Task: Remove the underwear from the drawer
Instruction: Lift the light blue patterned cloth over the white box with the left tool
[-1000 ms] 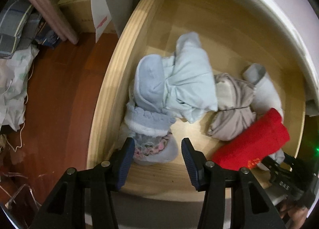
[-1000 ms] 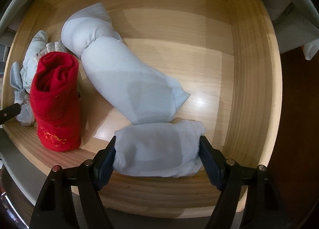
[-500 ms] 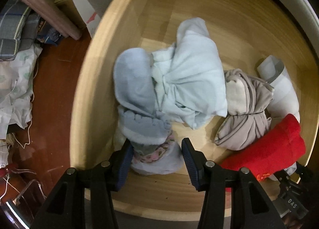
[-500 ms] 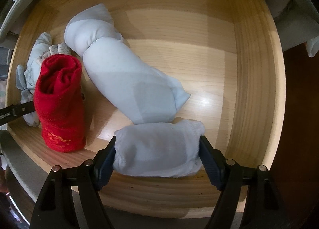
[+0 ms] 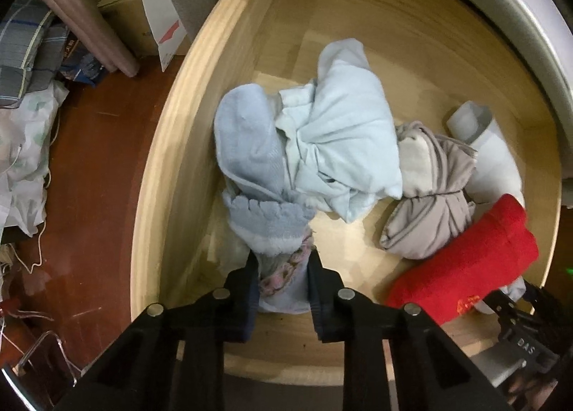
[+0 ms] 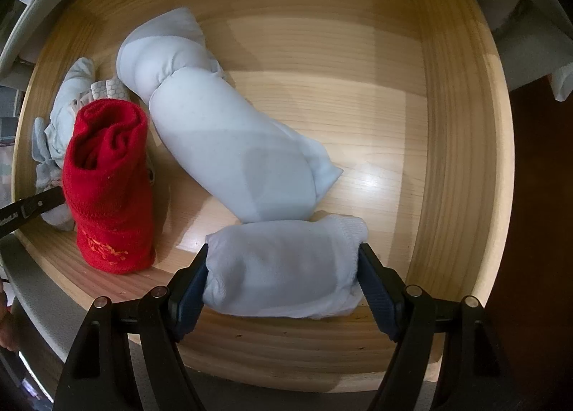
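Left wrist view: my left gripper (image 5: 283, 280) has just closed on the lace-trimmed underwear (image 5: 283, 289), bottom centre; right gripper (image 6: 283, 276) clamps a white roll (image 6: 283, 267). Both look ready to lift.

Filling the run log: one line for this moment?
left gripper: just closed on floral roll | right gripper: gripping white roll | drawer

In the left wrist view the left gripper (image 5: 283, 282) covers the sides of the floral-edged underwear (image 5: 283, 285) it pinches near the drawer's (image 5: 168, 146) front left corner, and the grey toe sock (image 5: 265, 225) hides its far end. The red roll (image 5: 465, 264) conceals most of a white piece by the drawer's right edge, and the right gripper is cut off at the picture's lower right corner. In the right wrist view the red roll (image 6: 107, 189) masks the bundles toward the drawer's (image 6: 462, 146) left side, and the gold print on it is too small to read.
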Motion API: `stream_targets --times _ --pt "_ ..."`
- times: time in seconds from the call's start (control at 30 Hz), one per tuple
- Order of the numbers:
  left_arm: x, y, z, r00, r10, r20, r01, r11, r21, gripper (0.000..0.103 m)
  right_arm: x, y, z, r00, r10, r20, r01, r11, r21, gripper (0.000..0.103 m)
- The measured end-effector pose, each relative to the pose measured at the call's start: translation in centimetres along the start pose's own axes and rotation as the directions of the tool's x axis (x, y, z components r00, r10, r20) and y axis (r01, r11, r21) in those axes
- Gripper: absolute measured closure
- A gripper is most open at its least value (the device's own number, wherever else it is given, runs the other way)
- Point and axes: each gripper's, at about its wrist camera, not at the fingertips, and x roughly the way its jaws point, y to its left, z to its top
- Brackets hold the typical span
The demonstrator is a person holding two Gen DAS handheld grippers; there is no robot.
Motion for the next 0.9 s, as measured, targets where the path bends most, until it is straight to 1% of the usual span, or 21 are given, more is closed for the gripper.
stream_targets --times 0.17,0.27,0.33,0.5,0.63,0.7,0.83,0.9 --pt "-1.5 0.1 -0.5 0.999 -0.026 0.035 0.025 0.999 0.029 0.080 0.3 -0.3 0.0 1.000 -0.003 -0.002 0.003 1.000 -0.002 0.029" --pt "-3.0 -1.1 -1.4 0.997 -0.052 0.055 0.049 0.998 0.046 0.080 1.0 -0.3 -0.2 1.000 -0.021 -0.004 0.021 1.000 -0.002 0.029" --pt "-3.8 -0.9 -1.7 0.996 -0.061 0.069 0.057 0.997 0.061 0.080 0.8 -0.3 -0.1 1.000 -0.027 0.000 0.027 1.000 0.002 0.029" --pt "-6.3 -1.0 -2.4 0.990 -0.094 0.105 0.083 0.991 0.102 0.080 0.7 -0.9 -0.2 1.000 -0.002 -0.019 0.003 1.000 0.031 0.030" --pt "-7.8 -1.1 -2.3 0.985 -0.104 0.138 0.086 0.988 0.132 0.080 0.6 -0.6 -0.3 0.999 -0.028 -0.031 0.028 1.000 0.000 0.030" --pt "-8.7 -1.2 -2.5 0.981 -0.106 0.161 0.082 0.985 0.153 0.080 0.7 -0.5 -0.2 0.999 -0.024 -0.029 0.024 1.000 -0.001 0.030" --pt "-9.1 -1.3 -2.7 0.975 -0.108 0.192 0.074 0.982 0.176 0.080 0.8 -0.7 0.0 1.000 0.006 -0.024 -0.005 1.000 0.006 0.030" --pt "-9.6 -1.2 -2.4 0.972 -0.114 0.206 0.076 0.979 0.187 0.080 0.8 -0.7 -0.1 1.000 0.003 -0.019 -0.003 1.000 -0.001 0.030"
